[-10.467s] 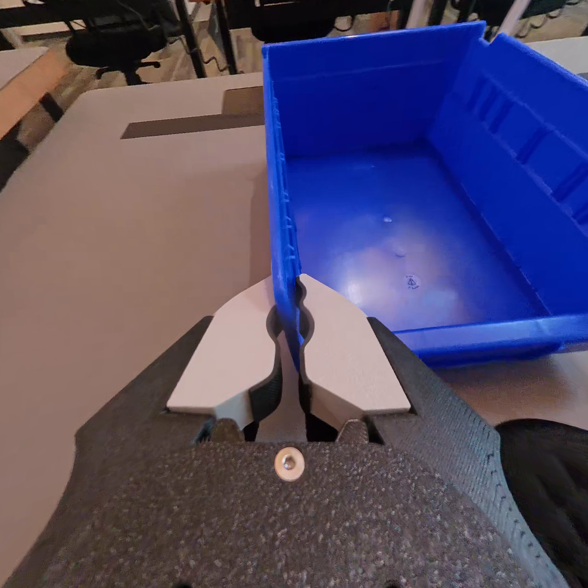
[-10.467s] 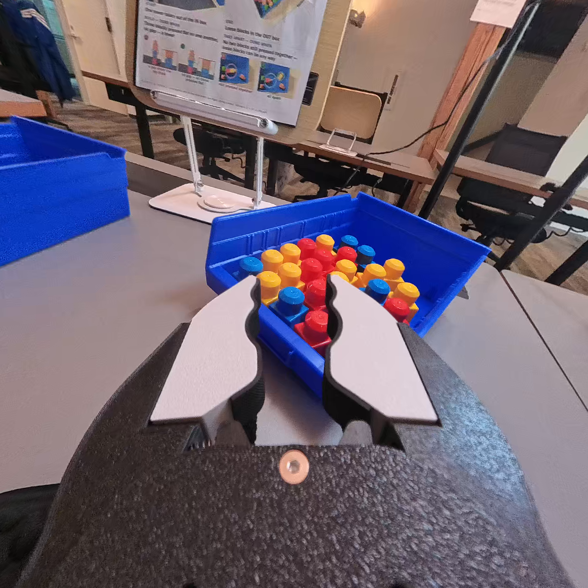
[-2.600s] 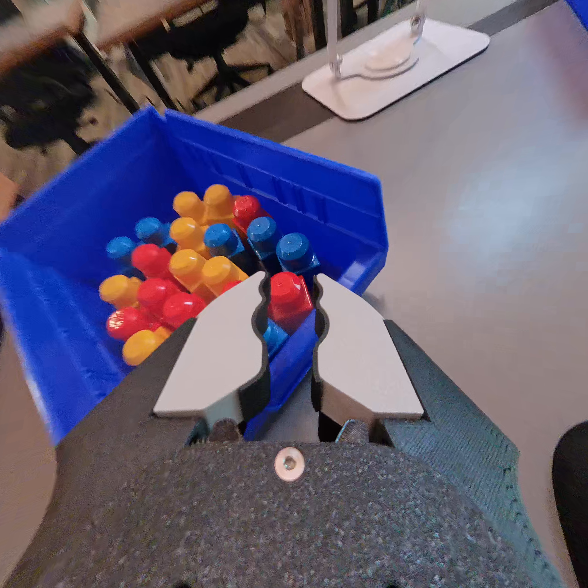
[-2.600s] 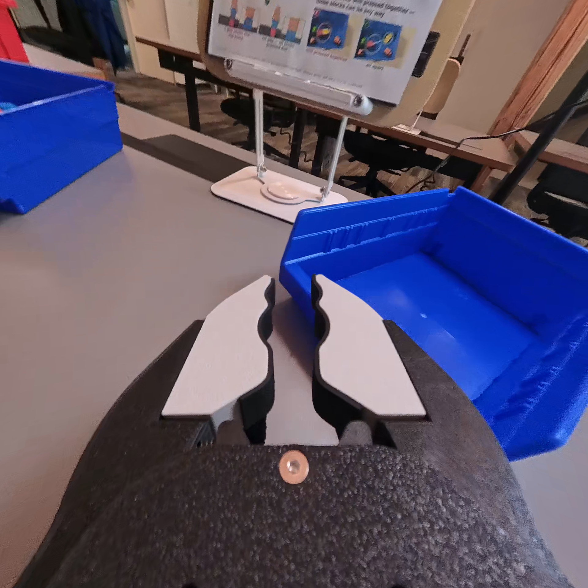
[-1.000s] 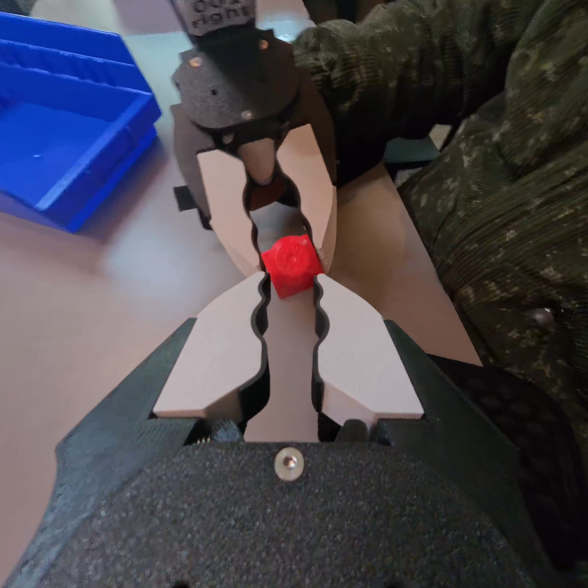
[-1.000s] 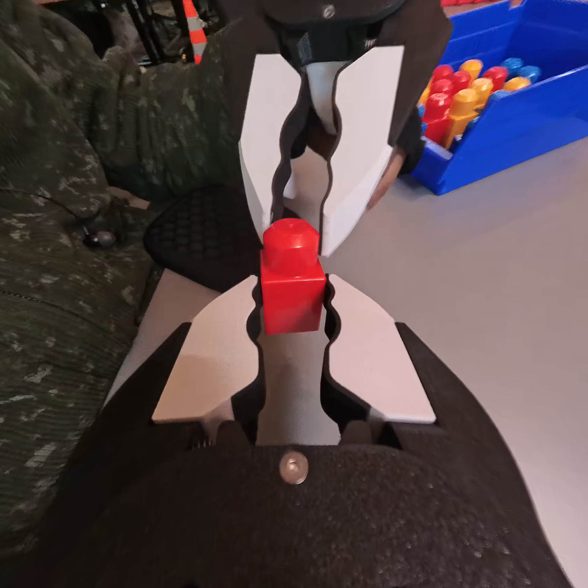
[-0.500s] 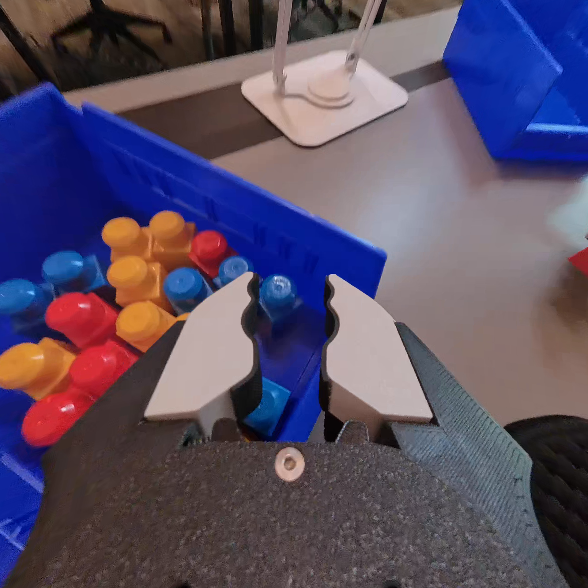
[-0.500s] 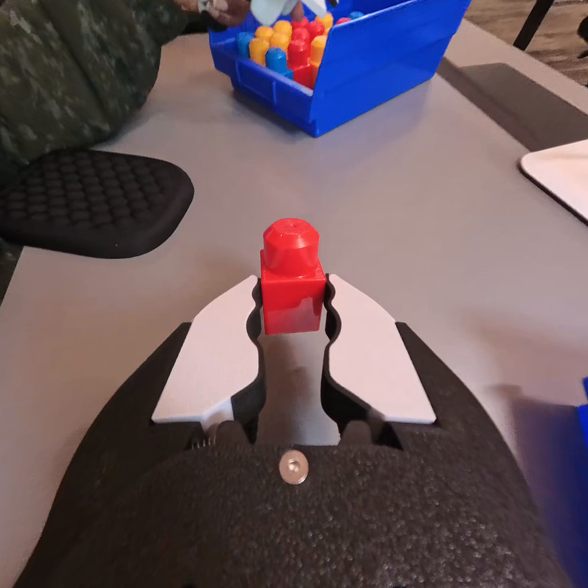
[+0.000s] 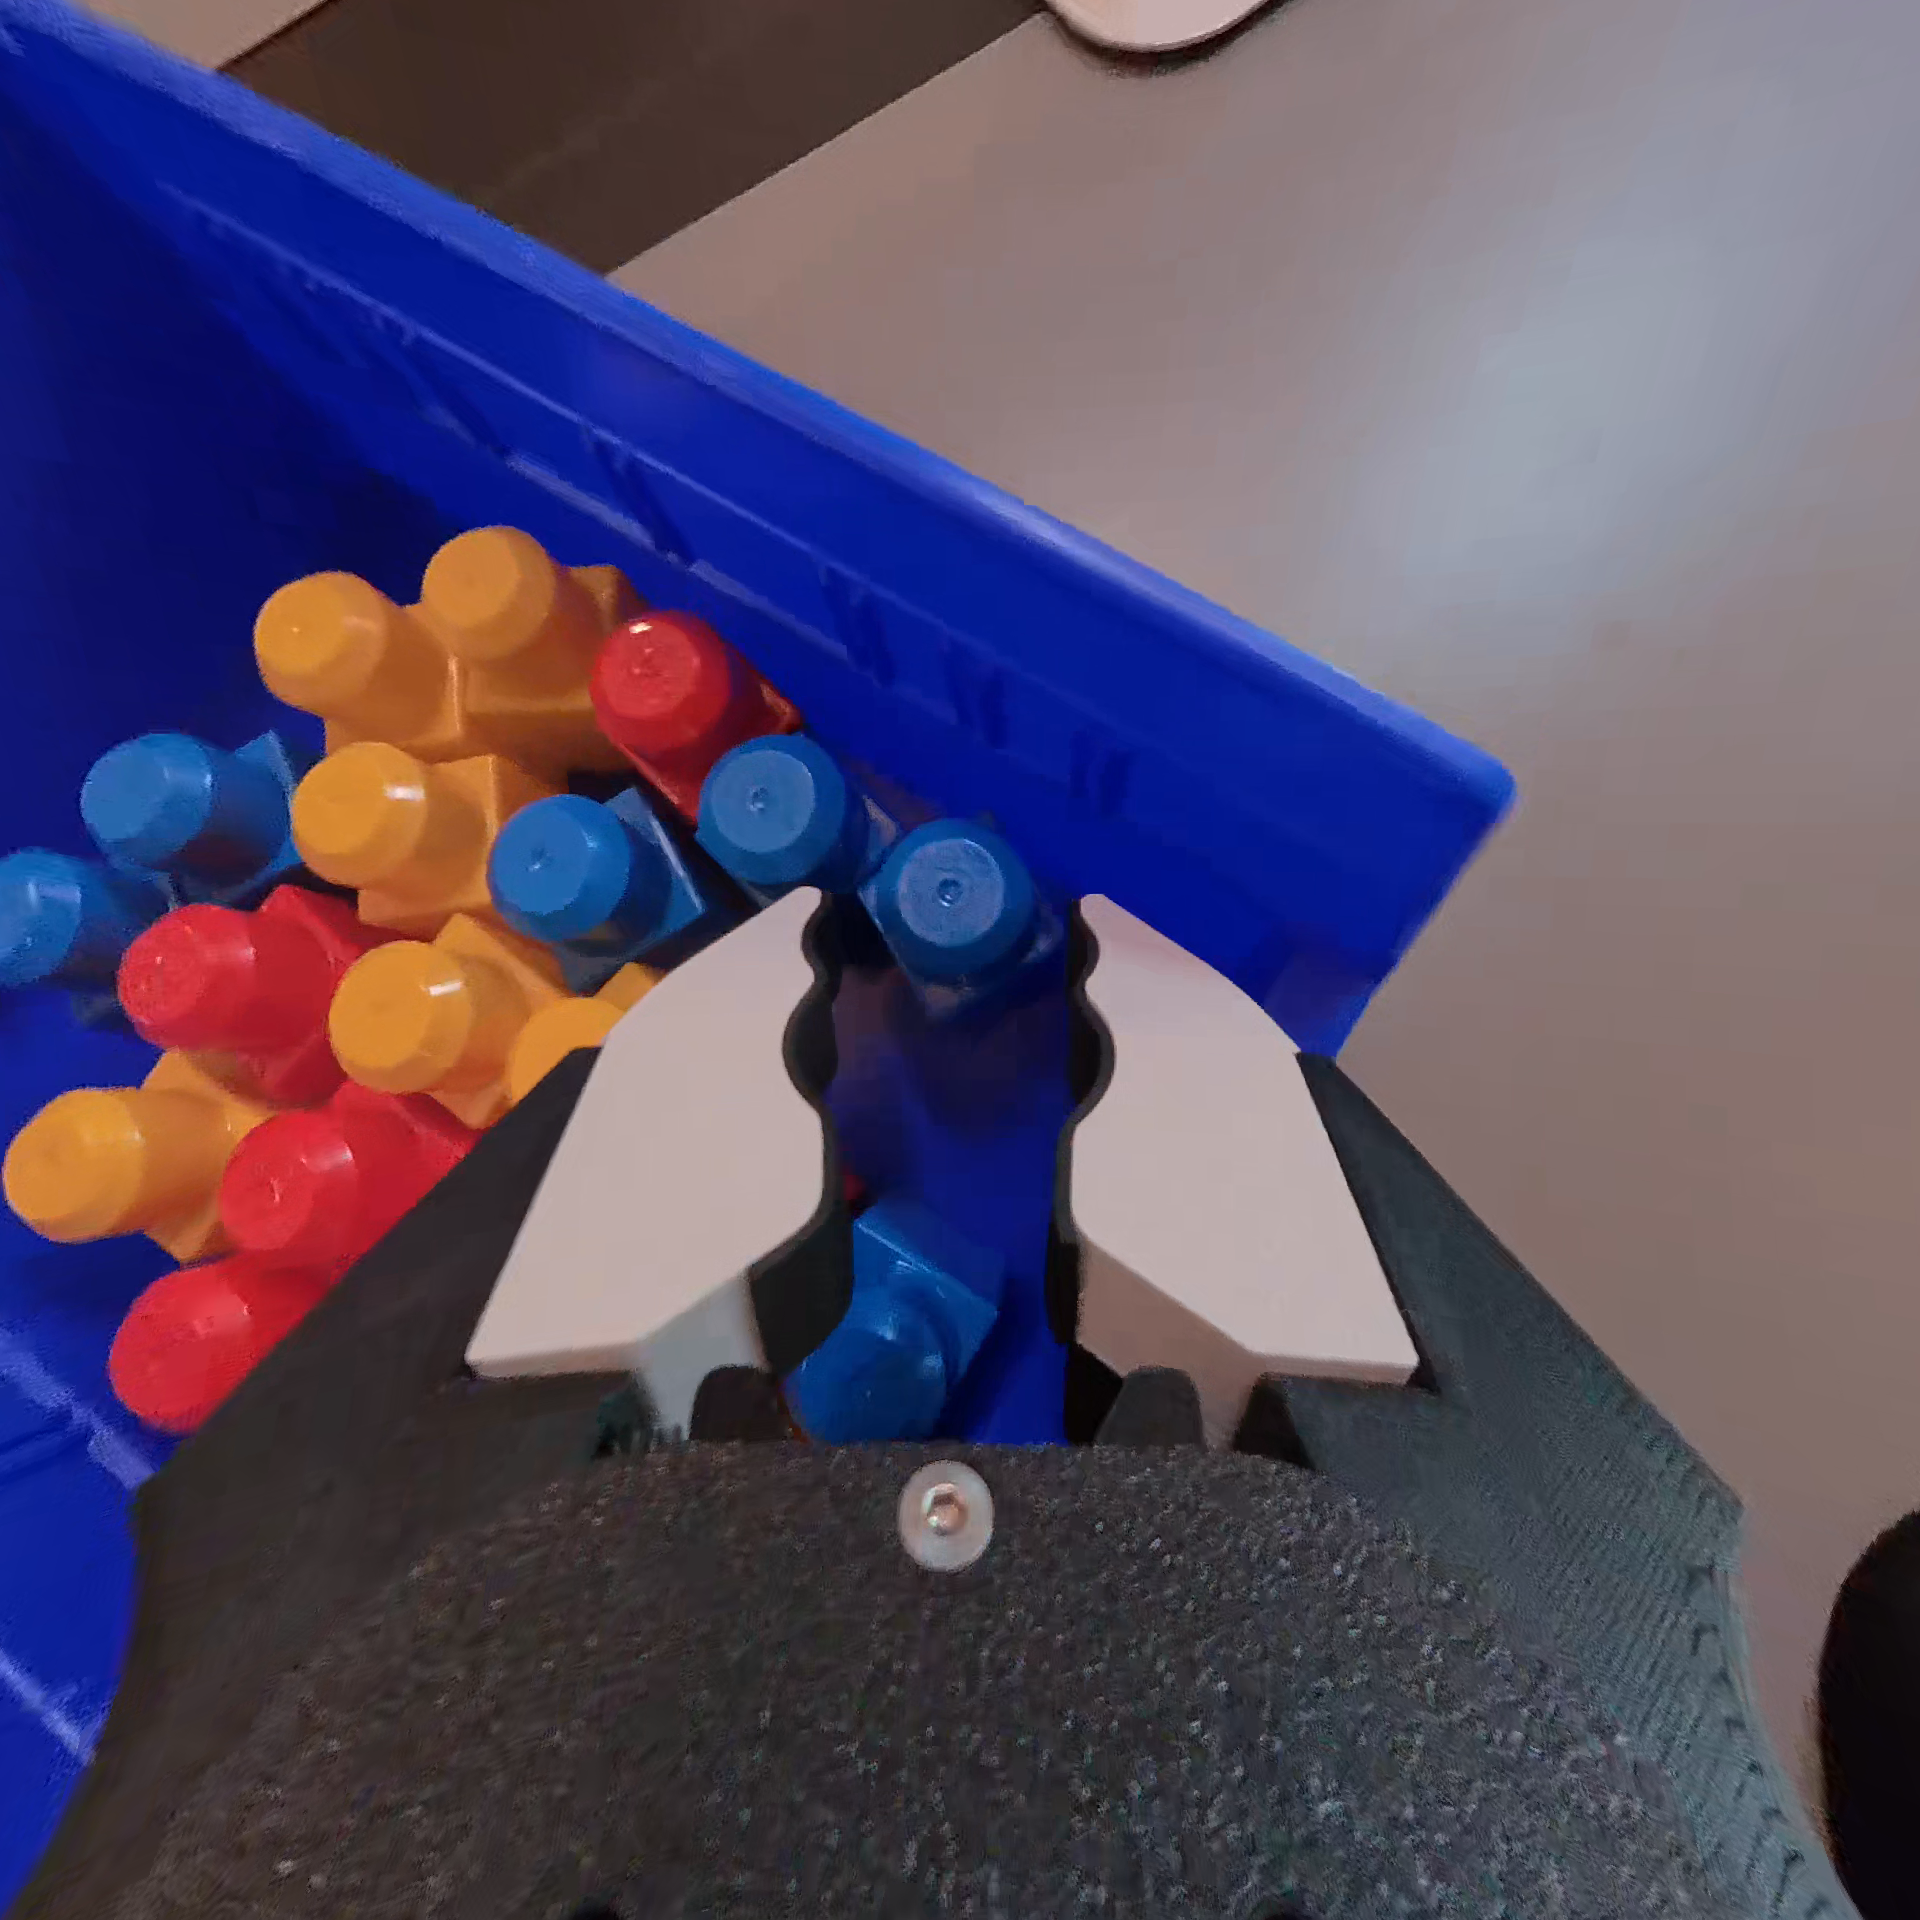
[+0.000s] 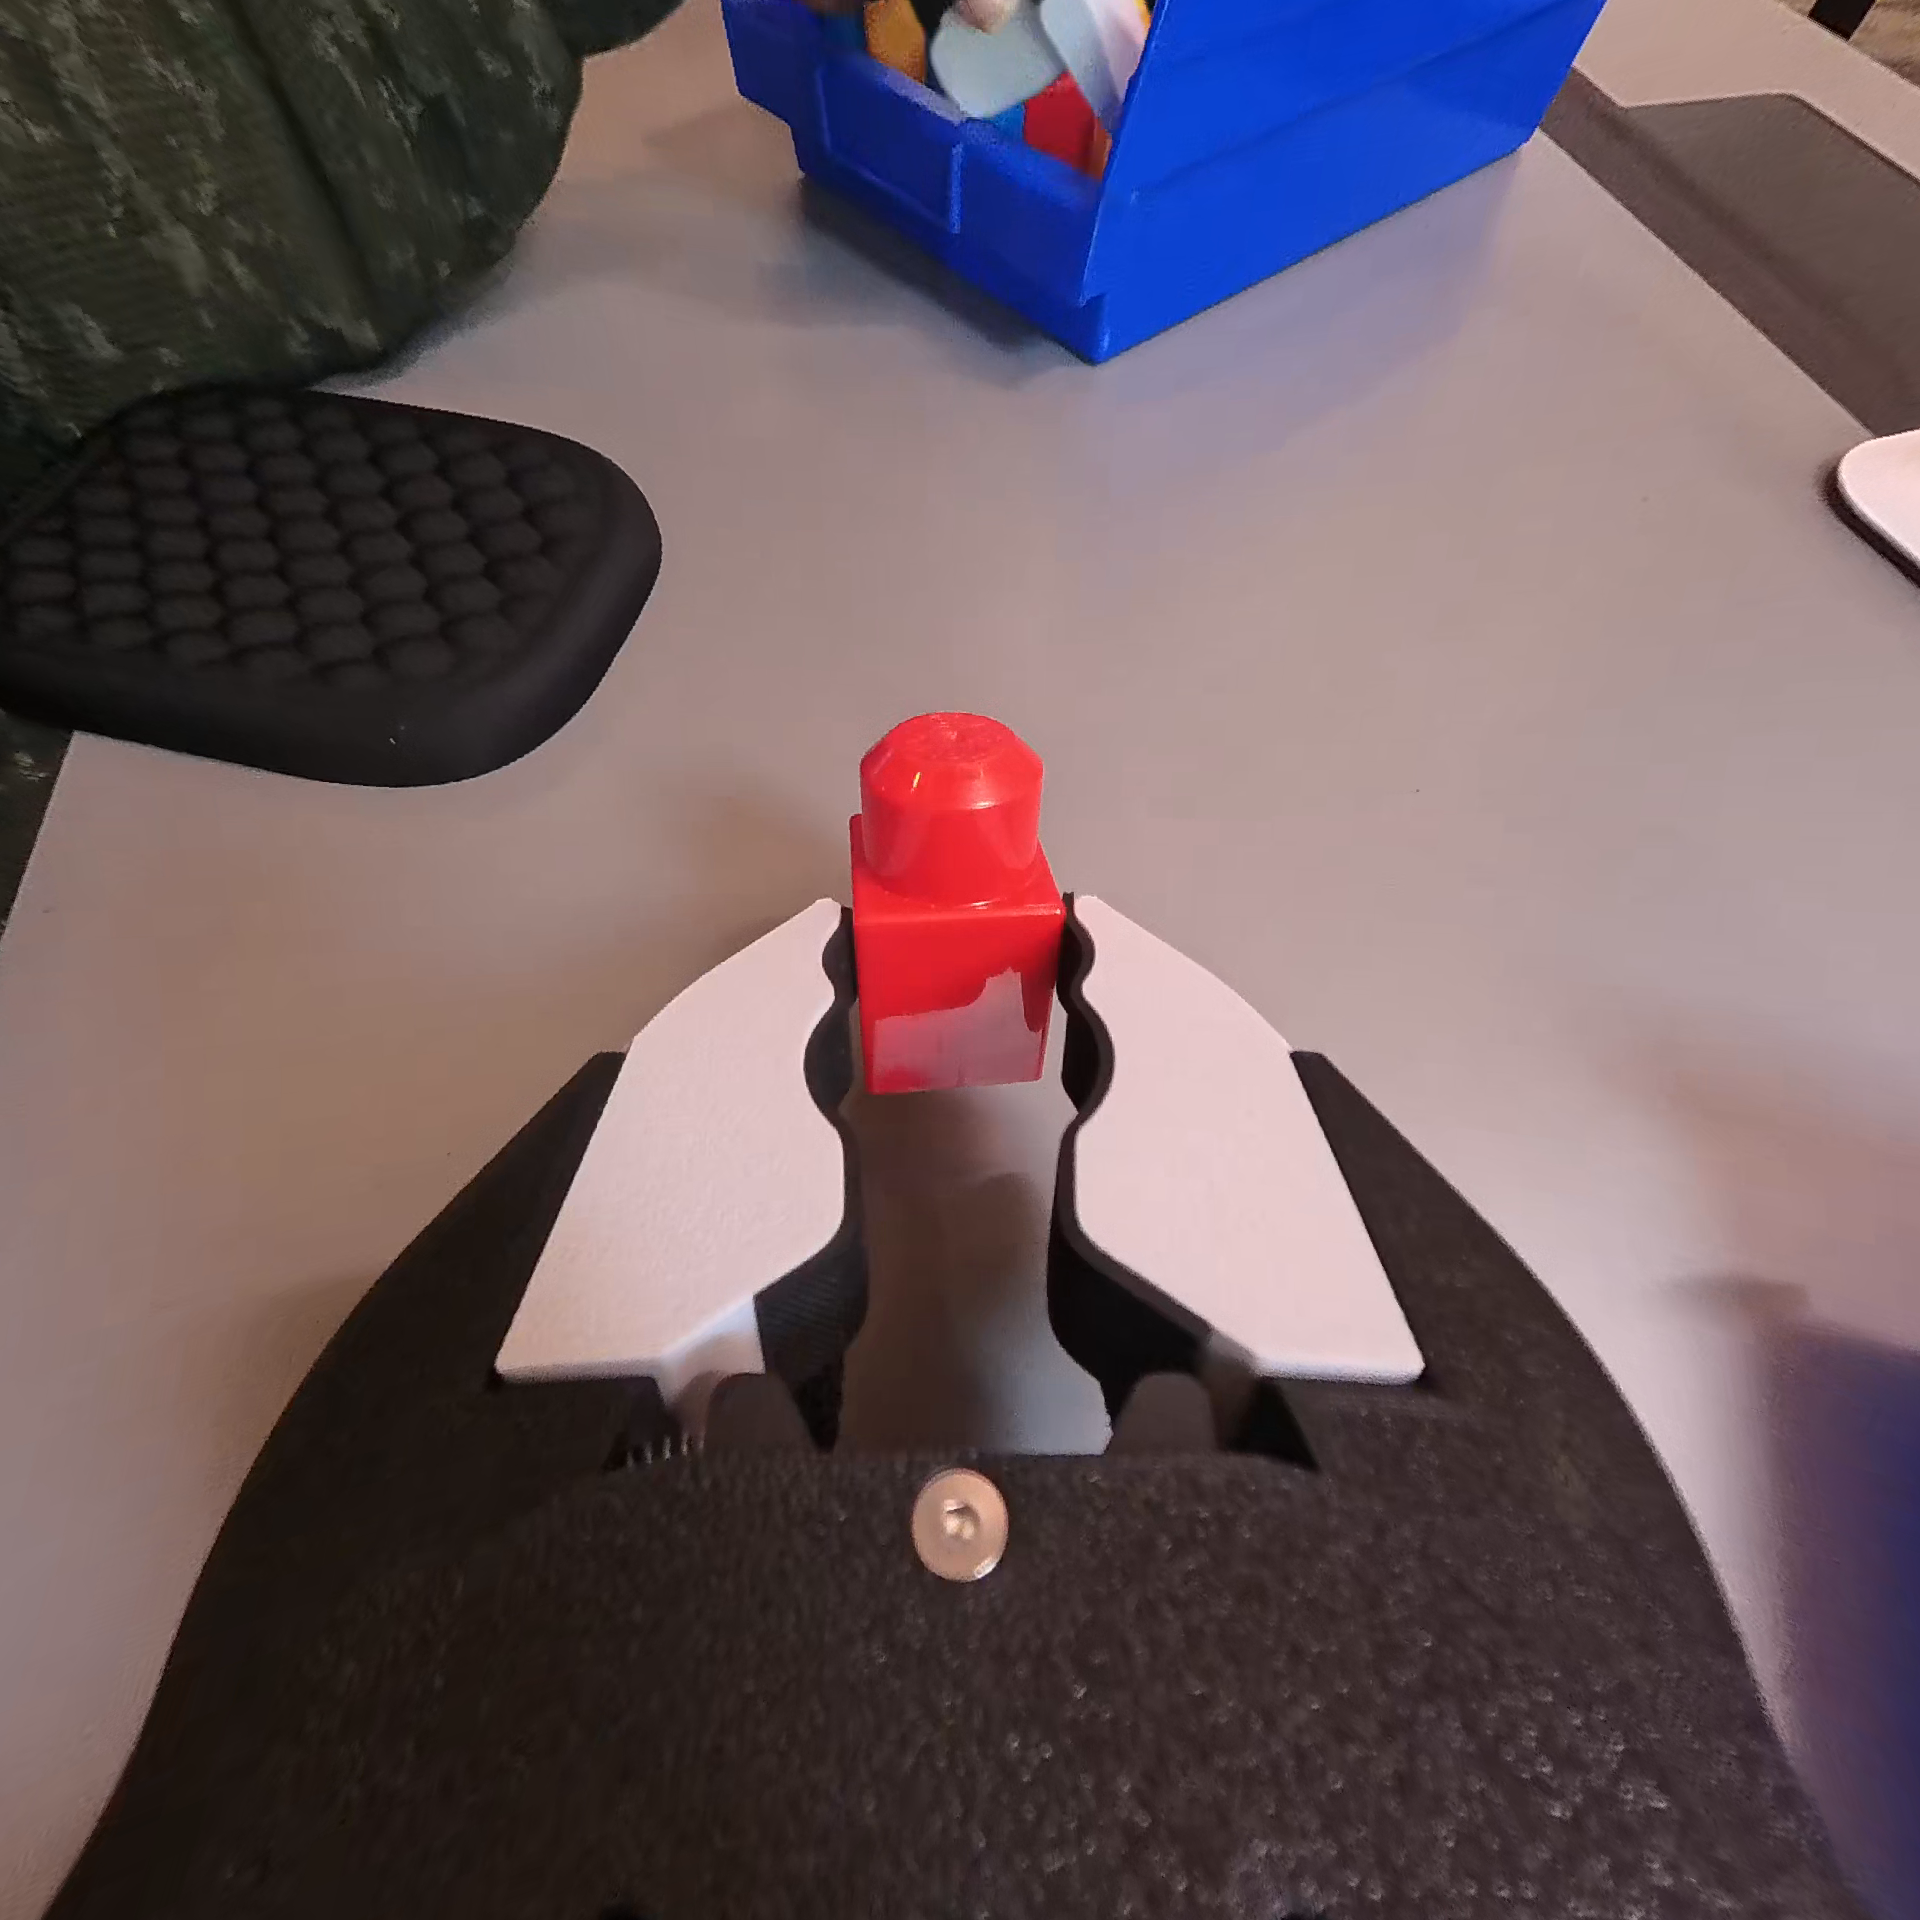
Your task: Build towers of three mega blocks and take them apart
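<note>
The grey table carries a blue bin heaped with mega blocks, kept to one side, likely to leave the middle free for stacking. The left gripper reaches into the bin, jaws parted around a blue block but not yet clamped. The right gripper pinches a red block stud-up above the table, probably as a tower base.

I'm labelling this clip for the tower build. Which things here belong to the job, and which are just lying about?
Part of the job:
- red block, clamped in the right gripper
- blue block, between the open left gripper fingertips
- blue bin of loose blocks

Lying about:
- black honeycomb pad
- white stand base
</note>
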Demonstrator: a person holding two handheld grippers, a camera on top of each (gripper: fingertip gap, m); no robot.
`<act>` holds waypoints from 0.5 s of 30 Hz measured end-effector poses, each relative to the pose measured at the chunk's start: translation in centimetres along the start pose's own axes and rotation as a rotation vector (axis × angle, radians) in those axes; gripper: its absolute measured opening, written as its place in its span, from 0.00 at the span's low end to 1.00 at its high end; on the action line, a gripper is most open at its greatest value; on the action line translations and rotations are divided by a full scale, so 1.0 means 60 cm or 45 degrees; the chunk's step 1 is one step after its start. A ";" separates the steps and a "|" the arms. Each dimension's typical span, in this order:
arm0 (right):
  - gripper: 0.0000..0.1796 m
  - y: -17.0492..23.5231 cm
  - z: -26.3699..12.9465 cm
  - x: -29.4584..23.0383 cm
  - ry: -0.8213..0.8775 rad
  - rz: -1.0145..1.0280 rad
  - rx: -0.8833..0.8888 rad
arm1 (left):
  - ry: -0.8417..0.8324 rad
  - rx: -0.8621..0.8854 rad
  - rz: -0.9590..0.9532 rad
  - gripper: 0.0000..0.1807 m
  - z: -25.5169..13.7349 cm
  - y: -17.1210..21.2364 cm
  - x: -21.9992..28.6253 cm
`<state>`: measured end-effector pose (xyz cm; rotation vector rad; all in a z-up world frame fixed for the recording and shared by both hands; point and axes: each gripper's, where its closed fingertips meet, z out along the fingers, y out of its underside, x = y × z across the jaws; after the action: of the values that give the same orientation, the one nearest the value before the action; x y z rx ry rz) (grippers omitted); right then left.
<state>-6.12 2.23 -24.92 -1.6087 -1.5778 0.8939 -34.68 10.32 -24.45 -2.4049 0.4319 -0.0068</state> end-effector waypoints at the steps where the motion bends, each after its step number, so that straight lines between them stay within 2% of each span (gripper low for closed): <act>1: 0.21 0.000 0.001 0.000 0.003 0.001 -0.002 | -0.027 -0.023 -0.037 0.22 0.004 -0.001 -0.002; 9: 0.21 -0.002 -0.001 0.005 0.016 0.029 0.007 | -0.069 -0.166 -0.161 0.21 0.016 -0.001 0.011; 15: 0.21 0.000 -0.002 0.008 0.025 0.054 0.000 | -0.047 -0.315 -0.279 0.26 0.018 0.018 0.005</act>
<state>-6.02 2.74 -24.89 -1.6514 -1.5359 0.8975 -34.58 10.14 -26.02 -2.6810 0.1569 -0.0069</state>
